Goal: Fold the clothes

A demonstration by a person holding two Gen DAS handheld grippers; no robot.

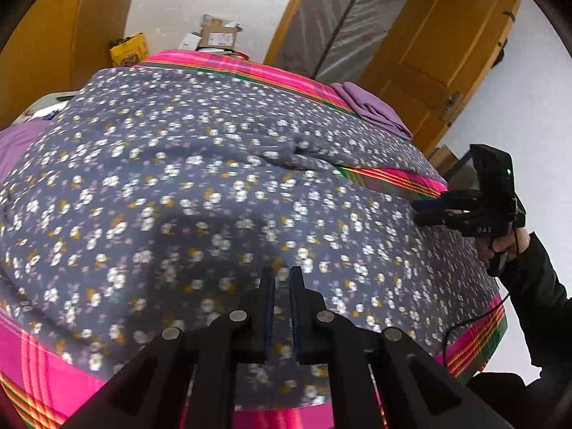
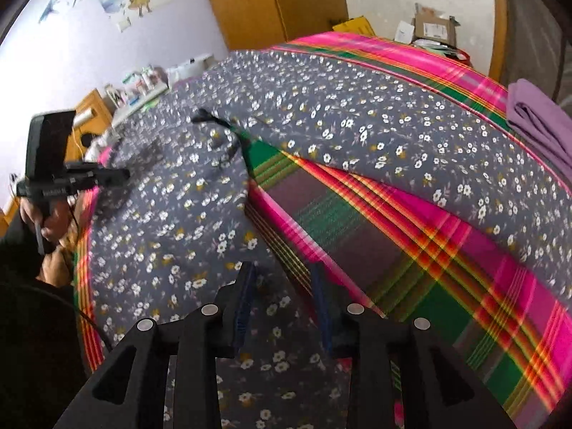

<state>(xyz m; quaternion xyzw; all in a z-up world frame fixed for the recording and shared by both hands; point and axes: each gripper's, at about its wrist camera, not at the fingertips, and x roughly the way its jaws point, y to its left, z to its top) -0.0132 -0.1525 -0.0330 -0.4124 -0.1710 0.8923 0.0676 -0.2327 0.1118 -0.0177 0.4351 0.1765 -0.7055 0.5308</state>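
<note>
Slippage is the nearest risk: the left gripper (image 1: 282,279) hangs over the floral garment (image 1: 214,196) spread across the bed's pink plaid blanket (image 2: 464,268) with its jaws nearly pressed together and, as far as I can judge, no cloth between them, while the right gripper (image 2: 282,279) has its jaws spread over the garment's edge, gripping nothing. A shallow bite there could catch the blanket too, or drag the thin fabric askew. Farther off, the cardboard boxes (image 1: 218,35) carry labels too blurred to read.
</note>
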